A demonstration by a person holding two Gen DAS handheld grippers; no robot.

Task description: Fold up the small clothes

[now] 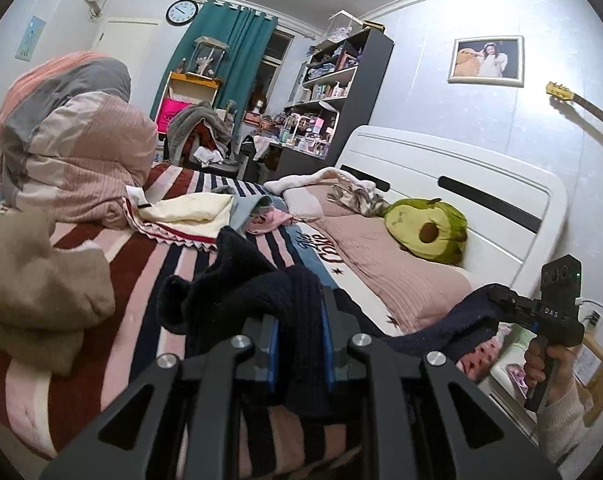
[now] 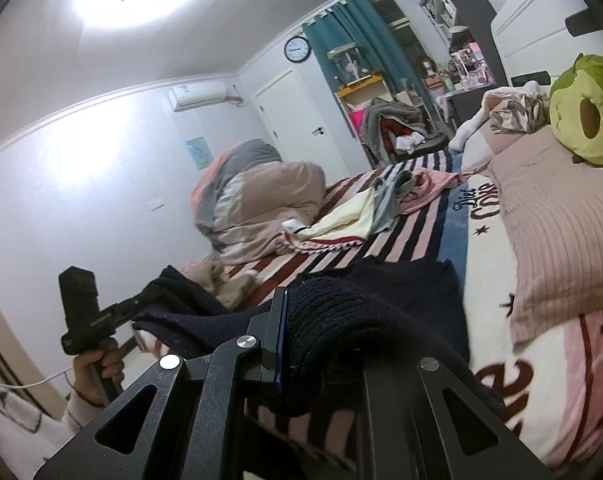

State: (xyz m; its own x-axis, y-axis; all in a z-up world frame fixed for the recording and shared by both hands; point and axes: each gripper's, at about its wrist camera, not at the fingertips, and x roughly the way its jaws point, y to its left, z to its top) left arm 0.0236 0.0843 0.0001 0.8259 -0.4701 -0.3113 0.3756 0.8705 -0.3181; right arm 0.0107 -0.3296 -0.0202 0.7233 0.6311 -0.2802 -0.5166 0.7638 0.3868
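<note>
Progress is at an early stage, in our judgement. We find one dark knitted garment (image 1: 285,300) lifted off the bed (image 1: 149,272), stretched between the two grippers and not yet folded in any way we can confirm.

The left gripper (image 1: 300,344) is narrowed on a thick bunch of that garment, blue pads pressed against the knit on both sides. The right gripper (image 2: 321,344) also holds the garment; the cloth drapes over it and hides one finger, so we judge the grip from the bunching against the visible pad. In the left wrist view the right gripper sits at about 4 o'clock, with the cloth hanging from its tip.

Remaining work appears considerable. We note a loose heap of small clothes (image 1: 221,216) lying unfolded near the middle of the bed: a cream piece, a grey-blue piece and a pink piece, touching one another. A tan garment (image 1: 33,288) lies crumpled at 9 o'clock in the left wrist view. No folded stack is visible anywhere in either view.

Containers: we see no basket, box or drawer set out for finished clothes. The shelving (image 1: 341,80) at 12 o'clock holds bottles and small items too small to identify. A bundled duvet (image 1: 69,140) and a green avocado cushion (image 1: 425,228) occupy the bed's far parts.
</note>
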